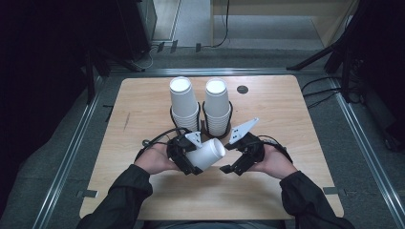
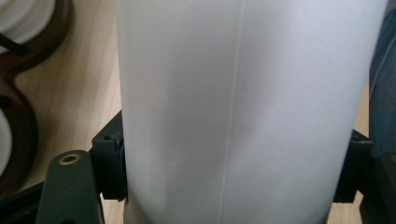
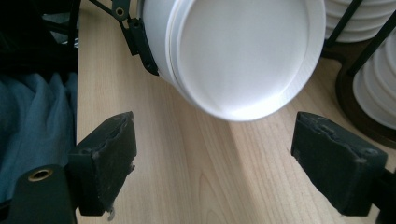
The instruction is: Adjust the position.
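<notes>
A white paper cup (image 1: 206, 153) (possibly more than one nested, since a second rim line shows in the right gripper view (image 3: 243, 56)) is held on its side above the near middle of the table (image 1: 143, 191), at about 6 o'clock from the two upright stacks of cups (image 1: 199, 107) standing in a dark wire holder (image 1: 203, 125). It is clamped across its wall by the left gripper (image 1: 188, 155), whose pads are seen pressed on both flanks in the left gripper view (image 2: 243, 112). The closed base is pointed at roughly 4 o'clock, toward the right gripper (image 1: 234, 164), whose jaws are spread wide with nothing between them, just short of that base.

The cup is judged to be very light and thin-walled, easily dented or ovalled if squeezed hard, and its smooth coated surface is likely somewhat slippery. A hold is best taken near the stiffer base ring or the rolled rim, with gentle pressure, rather than at mid-wall.

In appearance it is plain matte white, tapered, with a faint vertical seam down its side and a recessed flat bottom ringed by a narrow lip.
</notes>
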`<action>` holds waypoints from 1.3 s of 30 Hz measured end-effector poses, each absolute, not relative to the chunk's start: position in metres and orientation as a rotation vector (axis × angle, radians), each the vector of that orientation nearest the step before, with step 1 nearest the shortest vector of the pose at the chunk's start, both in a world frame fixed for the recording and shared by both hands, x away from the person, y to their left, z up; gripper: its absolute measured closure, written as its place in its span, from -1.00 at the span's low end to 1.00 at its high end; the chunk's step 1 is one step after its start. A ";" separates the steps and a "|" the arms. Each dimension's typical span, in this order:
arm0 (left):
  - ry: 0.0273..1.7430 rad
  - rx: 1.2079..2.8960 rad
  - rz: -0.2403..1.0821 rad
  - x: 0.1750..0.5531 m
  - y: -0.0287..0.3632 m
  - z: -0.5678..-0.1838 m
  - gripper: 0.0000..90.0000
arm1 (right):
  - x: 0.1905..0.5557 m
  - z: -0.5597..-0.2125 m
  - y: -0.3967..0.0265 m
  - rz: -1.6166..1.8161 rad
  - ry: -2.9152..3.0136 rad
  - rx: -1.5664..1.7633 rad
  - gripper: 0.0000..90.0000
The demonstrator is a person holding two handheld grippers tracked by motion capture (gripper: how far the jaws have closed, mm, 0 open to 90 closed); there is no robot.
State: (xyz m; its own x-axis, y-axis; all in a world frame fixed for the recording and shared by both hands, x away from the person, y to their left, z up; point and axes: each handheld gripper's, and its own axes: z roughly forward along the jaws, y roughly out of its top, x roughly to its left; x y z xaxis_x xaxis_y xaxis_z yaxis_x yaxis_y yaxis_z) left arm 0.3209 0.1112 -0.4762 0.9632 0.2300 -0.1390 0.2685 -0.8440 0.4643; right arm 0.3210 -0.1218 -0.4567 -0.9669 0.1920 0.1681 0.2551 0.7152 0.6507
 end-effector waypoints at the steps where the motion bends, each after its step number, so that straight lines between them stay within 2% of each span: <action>1: 0.346 2.625 -0.116 0.321 0.110 -0.477 -0.49 | 0.321 -0.457 -0.122 -1.093 -2.830 -0.368 -0.67; 18: 0.209 2.701 -0.238 0.312 0.089 -0.487 -0.50 | 0.321 -0.466 -0.093 -0.973 -2.830 -0.196 -0.67; 20: 0.193 2.701 -0.253 0.311 0.088 -0.487 -0.51 | 0.320 -0.468 -0.089 -0.961 -2.831 -0.179 -0.60; 21: 0.180 2.706 -0.260 0.311 0.087 -0.488 -0.53 | 0.319 -0.468 -0.088 -0.954 -2.812 -0.150 -0.48; 23: 0.166 2.710 -0.269 0.310 0.087 -0.488 -0.56 | 0.318 -0.468 -0.088 -0.948 -2.795 -0.130 -0.44; 32: 0.130 2.637 -0.294 0.313 0.093 -0.485 -0.73 | 0.318 -0.462 -0.093 -0.966 -2.792 -0.122 -0.46; 34: 0.144 2.631 -0.271 0.314 0.094 -0.484 -0.84 | 0.318 -0.460 -0.095 -0.963 -2.797 -0.130 -0.46; 35: 0.156 2.620 -0.237 0.315 0.095 -0.484 -0.96 | 0.318 -0.461 -0.096 -0.961 -2.825 -0.138 -0.46; 39: 0.216 2.590 -0.188 0.318 0.100 -0.483 -1.00 | 0.319 -0.461 -0.103 -0.964 -2.831 -0.156 -0.47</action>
State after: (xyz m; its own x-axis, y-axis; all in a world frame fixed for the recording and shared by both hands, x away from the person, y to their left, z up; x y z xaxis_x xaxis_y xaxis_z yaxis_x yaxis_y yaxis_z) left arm 0.3180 0.1002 -0.4832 0.9776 0.1165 -0.1754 0.1900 -0.8471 0.4964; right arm 0.3195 -0.1028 -0.4608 -0.9839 0.0510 0.1713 0.1450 0.7885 0.5977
